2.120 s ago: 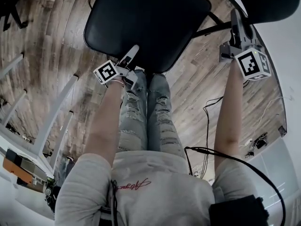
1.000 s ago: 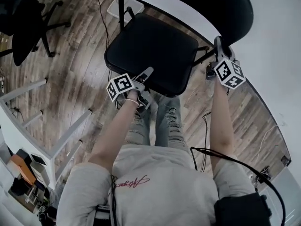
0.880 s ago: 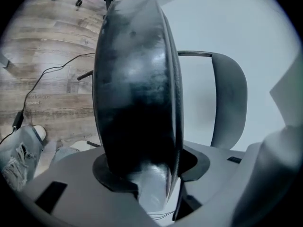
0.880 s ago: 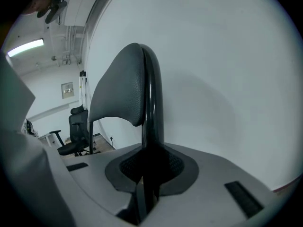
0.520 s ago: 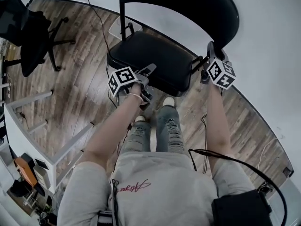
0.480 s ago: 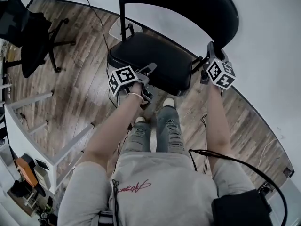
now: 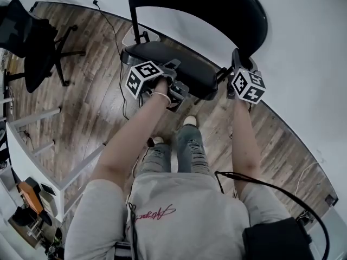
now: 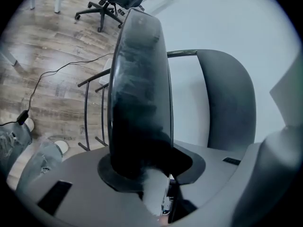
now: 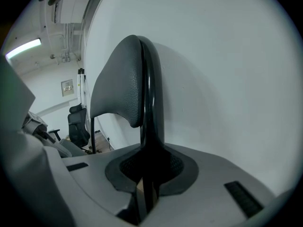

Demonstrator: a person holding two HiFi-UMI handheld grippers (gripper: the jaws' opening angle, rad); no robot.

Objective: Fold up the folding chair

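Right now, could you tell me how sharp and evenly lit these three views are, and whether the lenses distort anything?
Head view: sharp and evenly lit, but the fisheye bows the edge of the floor. Left gripper view: the seat sits so close that it is smeared. Right gripper view: the frame tube is a near-black silhouette against the bright wall, and the corners are dark.

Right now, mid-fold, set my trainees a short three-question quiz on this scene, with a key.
1. Which chair part lies between the jaws of the left gripper? A backrest, B seat, C leg.
2. True or false: the right gripper is shut on the frame tube.
3. Fill in: the office chair stands on a ____ floor.
Key: 1 B; those jaws are closing with the seat between them. 2 true. 3 wooden.
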